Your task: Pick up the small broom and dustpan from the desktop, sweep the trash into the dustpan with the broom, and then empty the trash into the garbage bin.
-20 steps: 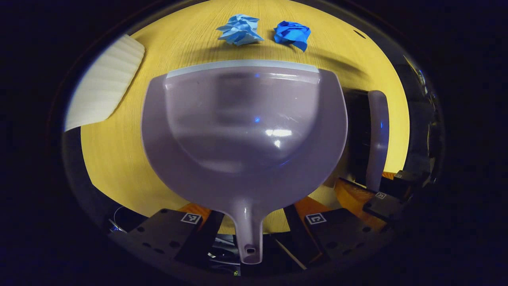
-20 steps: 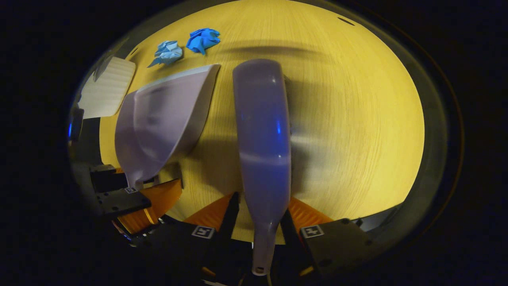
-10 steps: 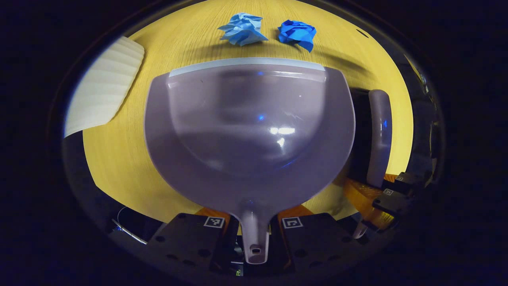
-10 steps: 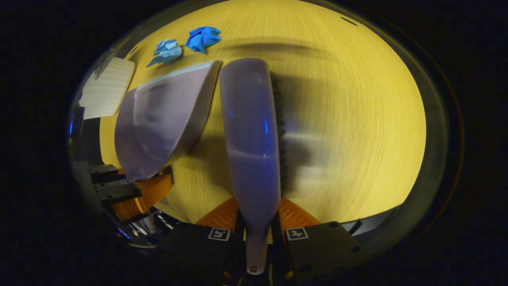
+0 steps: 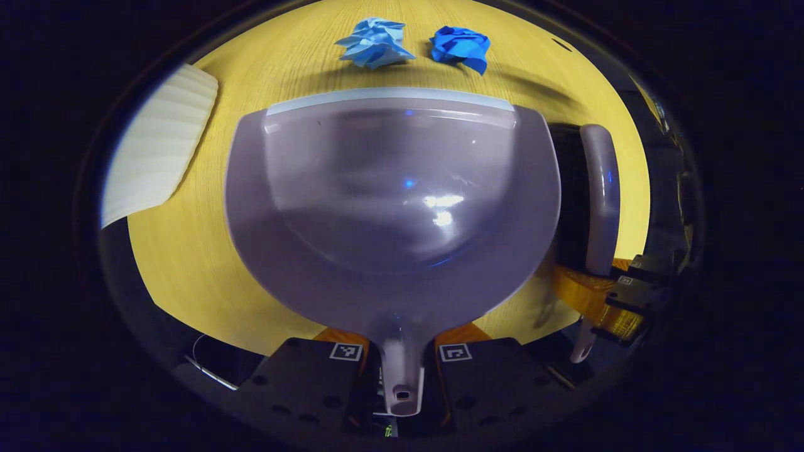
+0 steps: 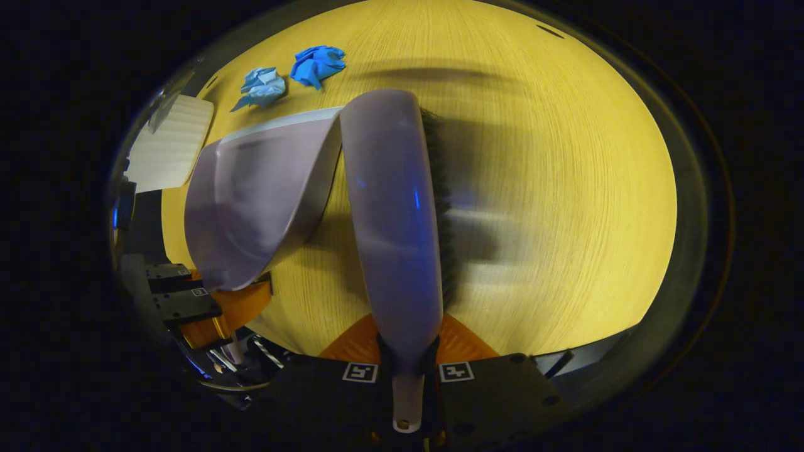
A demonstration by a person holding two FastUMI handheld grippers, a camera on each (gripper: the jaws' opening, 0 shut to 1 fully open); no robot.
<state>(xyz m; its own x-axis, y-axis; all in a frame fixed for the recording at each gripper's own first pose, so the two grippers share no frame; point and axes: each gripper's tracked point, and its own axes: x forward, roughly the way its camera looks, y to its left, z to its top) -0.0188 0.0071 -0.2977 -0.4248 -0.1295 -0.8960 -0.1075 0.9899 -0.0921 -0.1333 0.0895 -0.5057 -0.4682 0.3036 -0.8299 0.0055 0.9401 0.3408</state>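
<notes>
**A:** Where do your tools stand?

**B:** Your left gripper (image 5: 401,355) has both fingers clamped on the dustpan (image 5: 392,207) handle at 6 o'clock in the left gripper view; the pan sits on the yellow desktop (image 5: 188,251), lip toward 12. Your right gripper (image 6: 407,370) is closed on the broom (image 6: 392,213) handle, bristles facing 3 o'clock in the right gripper view.

**A:** And the trash?

**B:** The pale blue paper wad (image 5: 375,43) and the dark blue paper wad (image 5: 461,45) lie side by side beyond the lip. A white ribbed object (image 5: 160,141) sits at 9 to 10 o'clock.
</notes>
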